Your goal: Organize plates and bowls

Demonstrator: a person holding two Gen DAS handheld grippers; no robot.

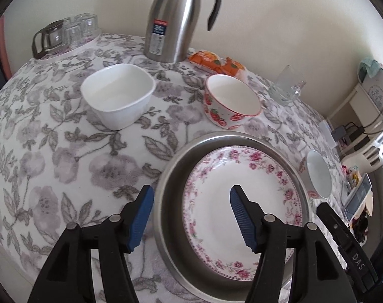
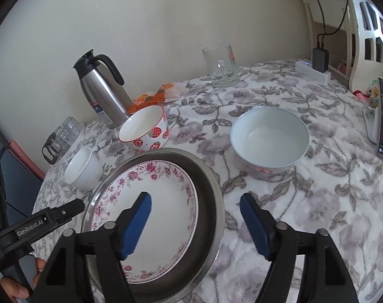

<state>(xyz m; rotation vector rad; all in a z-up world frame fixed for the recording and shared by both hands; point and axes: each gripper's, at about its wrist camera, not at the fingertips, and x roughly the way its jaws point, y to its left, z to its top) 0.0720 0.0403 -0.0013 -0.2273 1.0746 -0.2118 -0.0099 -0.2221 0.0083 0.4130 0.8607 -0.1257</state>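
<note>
both jaws stand apart, straddling opposite rims of the steel pan [image 1: 171,176] holding the floral plate [image 1: 242,202].

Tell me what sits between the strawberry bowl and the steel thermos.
An orange snack packet lies between the strawberry bowl and the thermos, clearest in the right wrist view.

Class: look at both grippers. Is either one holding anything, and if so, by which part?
Nothing is held. The left gripper and right gripper both stand open above the floral plate, touching nothing.

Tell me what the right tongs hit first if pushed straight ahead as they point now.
Probably the steel pan's rim, which lies between the open right tongs; the left finger is over the floral plate. Depth is unclear.
</note>
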